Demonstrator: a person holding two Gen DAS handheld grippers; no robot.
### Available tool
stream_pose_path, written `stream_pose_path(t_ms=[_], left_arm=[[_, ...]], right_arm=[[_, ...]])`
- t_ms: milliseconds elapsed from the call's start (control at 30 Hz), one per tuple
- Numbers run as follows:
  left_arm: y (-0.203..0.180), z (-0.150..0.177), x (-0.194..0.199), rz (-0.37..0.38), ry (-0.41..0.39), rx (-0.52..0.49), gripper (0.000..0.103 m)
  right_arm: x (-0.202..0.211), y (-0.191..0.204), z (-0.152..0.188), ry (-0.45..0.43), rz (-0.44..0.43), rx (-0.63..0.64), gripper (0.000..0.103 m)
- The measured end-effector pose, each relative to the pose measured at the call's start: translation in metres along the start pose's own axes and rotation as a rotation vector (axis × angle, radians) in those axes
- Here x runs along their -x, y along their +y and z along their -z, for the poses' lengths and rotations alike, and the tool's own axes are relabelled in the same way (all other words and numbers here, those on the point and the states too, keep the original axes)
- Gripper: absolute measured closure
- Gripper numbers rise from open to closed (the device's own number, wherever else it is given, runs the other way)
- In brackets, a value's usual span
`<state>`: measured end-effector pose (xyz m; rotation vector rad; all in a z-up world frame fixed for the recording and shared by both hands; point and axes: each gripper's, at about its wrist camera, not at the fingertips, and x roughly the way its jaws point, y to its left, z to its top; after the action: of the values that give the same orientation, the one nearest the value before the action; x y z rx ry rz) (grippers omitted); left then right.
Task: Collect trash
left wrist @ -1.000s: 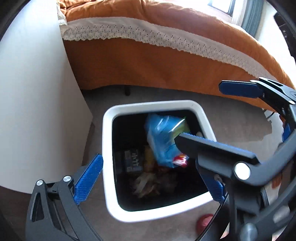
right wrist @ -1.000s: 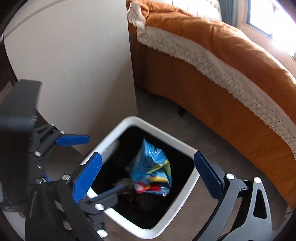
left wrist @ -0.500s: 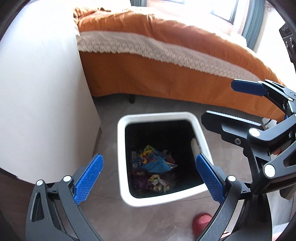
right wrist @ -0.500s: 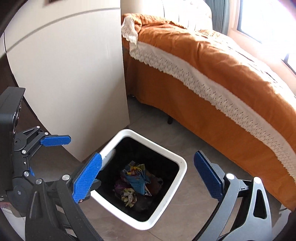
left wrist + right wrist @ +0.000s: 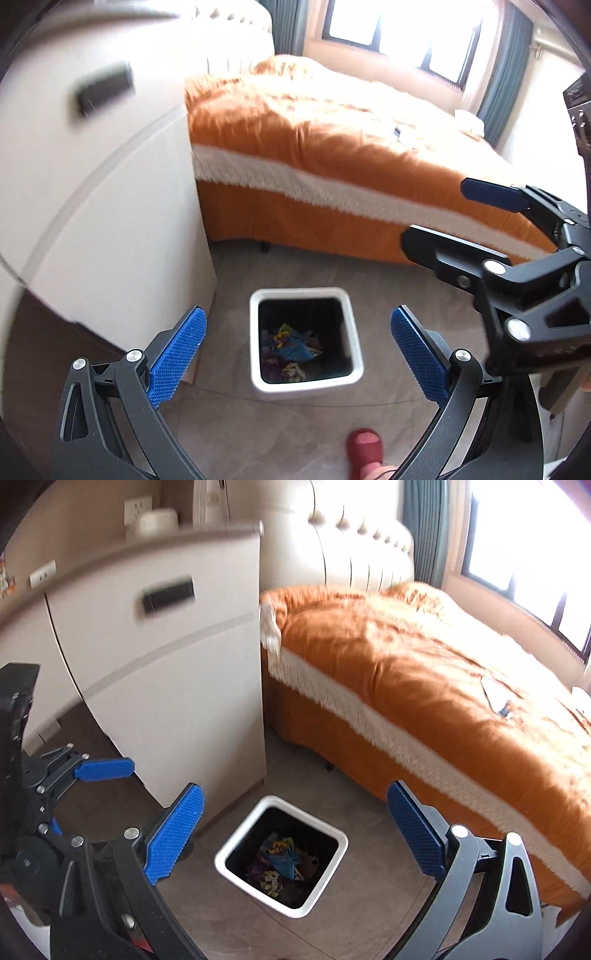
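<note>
A white square trash bin (image 5: 354, 345) stands on the grey floor between a white cabinet and the bed; it also shows in the right wrist view (image 5: 332, 867). Inside lie crumpled wrappers, among them a blue snack bag (image 5: 295, 349) (image 5: 282, 858). My left gripper (image 5: 297, 356) is open and empty, high above the bin. My right gripper (image 5: 295, 836) is open and empty too, also high above the bin. The right gripper shows at the right of the left wrist view (image 5: 461, 216), and the left gripper at the left of the right wrist view (image 5: 105, 770).
A white cabinet (image 5: 166, 686) stands left of the bin. A bed with an orange cover (image 5: 424, 672) and white lace trim runs to the right. A phone-like object (image 5: 496, 696) lies on the bed. A red slipper (image 5: 364, 448) is on the floor near the bin.
The blue snack bag dropped into the bin. Both grippers have risen well away from the bin, which now looks much smaller. Both stay open.
</note>
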<state>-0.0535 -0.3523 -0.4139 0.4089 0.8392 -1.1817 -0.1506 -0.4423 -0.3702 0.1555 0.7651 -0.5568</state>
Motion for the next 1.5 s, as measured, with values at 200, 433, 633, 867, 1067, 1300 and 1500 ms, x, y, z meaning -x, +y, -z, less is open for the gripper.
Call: stream_pose_path(t_ms=[200,433,633,867,1067,1300,1500], left_arm=[[0.003,-0.045,0.100,-0.018,-0.093,0.032,0.005],[0.024,-0.089,0.216,-0.143,-0.236,0.059,0.005],[0.046,-0.105,0.302,-0.260,-0.342,0.089,0.005],[0.086,-0.099,0.383,-0.373,-0.404,0.161,0.005],[0.126,-0.085,0.441,-0.486,-0.421,0.255,0.005],[0.163,-0.070,0.494,-0.565,-0.431,0.308,0.005],[0.176,-0.070,0.522,-0.629,-0.454,0.278,0.005]], right_arm=[[0.081,0.013,-0.068,-0.141,0.008,-0.037,0.004],[0.152,0.042,-0.140,-0.277,-0.064,-0.020,0.004],[0.196,0.097,-0.195,-0.389,-0.174,0.059,0.004],[0.222,0.164,-0.235,-0.469,-0.289,0.121,0.004],[0.237,0.210,-0.255,-0.504,-0.367,0.117,0.004],[0.260,0.258,-0.267,-0.536,-0.383,0.148,0.004],[0.272,0.283,-0.271,-0.548,-0.372,0.156,0.004]])
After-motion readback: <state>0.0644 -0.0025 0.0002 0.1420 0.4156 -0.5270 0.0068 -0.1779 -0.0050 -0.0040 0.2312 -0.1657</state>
